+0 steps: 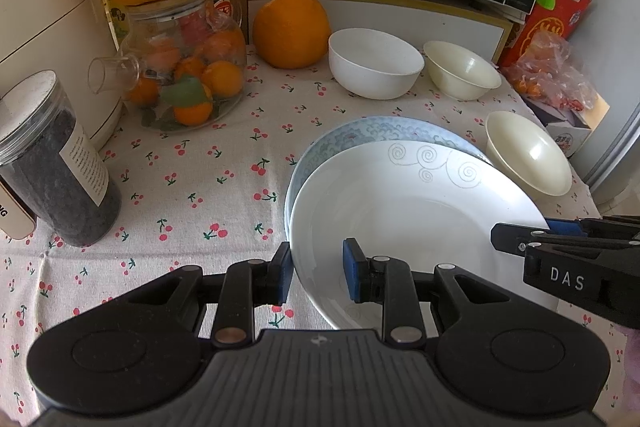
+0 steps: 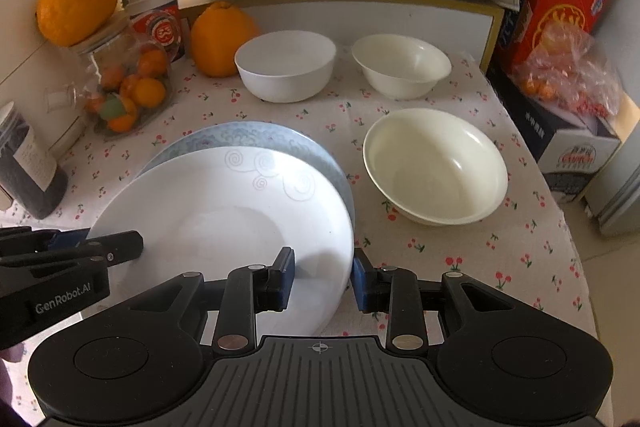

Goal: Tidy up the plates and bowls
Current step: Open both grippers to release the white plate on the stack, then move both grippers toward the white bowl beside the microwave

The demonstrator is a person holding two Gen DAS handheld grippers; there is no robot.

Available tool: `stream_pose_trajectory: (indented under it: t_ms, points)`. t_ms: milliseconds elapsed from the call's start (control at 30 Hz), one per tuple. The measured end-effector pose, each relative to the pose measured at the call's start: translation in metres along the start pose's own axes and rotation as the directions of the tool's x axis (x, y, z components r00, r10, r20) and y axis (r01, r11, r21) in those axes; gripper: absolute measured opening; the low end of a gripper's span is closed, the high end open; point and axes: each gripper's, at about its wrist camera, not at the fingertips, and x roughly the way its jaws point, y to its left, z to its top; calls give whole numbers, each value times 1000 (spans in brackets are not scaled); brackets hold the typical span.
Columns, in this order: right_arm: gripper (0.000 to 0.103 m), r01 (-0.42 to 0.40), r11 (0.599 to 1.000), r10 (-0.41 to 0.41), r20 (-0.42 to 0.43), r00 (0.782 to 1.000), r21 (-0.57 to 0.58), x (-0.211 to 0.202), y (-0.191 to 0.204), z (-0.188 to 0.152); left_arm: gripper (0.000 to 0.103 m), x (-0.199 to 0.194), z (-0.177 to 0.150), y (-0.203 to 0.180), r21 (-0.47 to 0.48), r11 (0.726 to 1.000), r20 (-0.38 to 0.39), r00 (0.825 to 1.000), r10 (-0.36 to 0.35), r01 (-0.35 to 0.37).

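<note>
Here, in the left wrist view, the left gripper (image 1: 316, 273) straddles the near-left rim of the white plate (image 1: 408, 211), one blue pad outside the rim and one over the plate's inside; a gap shows at the inner pad, so I cannot tell whether it is clamped. The white plate sits lower centre-right of the frame, resting on a blue plate (image 1: 360, 131) that peeks out behind it. The right gripper (image 1: 520, 239) comes in from the right edge at the plate's far rim. Three bowls show: a white bowl (image 1: 376, 63) and a cream bowl (image 1: 462, 69) at upper centre-right, and another cream bowl (image 1: 528, 159) at the right. In the right wrist view, the right gripper (image 2: 323, 277) brackets the near-right rim of the white plate (image 2: 224, 211), pads again on either side with the inner pad apparently clear, so its hold is likewise unclear; the left gripper (image 2: 120, 245) enters from the left edge. Again there are two plates, the blue plate (image 2: 240, 137) underneath, and three bowls: white bowl (image 2: 285, 65), small cream bowl (image 2: 401, 65) and large cream bowl (image 2: 436, 167). The step in hand seems to be settling the white plate onto the blue one. Next, I judge, both grippers should let go and turn to nesting the bowls.
</note>
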Motion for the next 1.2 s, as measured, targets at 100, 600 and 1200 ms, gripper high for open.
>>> stream_pose_trajectory:
  t_ms: [100, 600, 1200]
  points:
    - [31, 3, 1000, -3, 9, 1000, -9, 1, 1, 0, 25, 1, 0, 0, -4, 1000, 3, 1000, 5, -5]
    - [32, 47, 997, -45, 24, 999, -61, 4, 9, 0, 26, 10, 2, 1, -46, 999, -7, 1000, 23, -23]
    - [64, -98, 995, 97, 28, 995, 16, -19, -3, 0, 71, -4, 6, 7, -84, 996, 7, 1000, 3, -3]
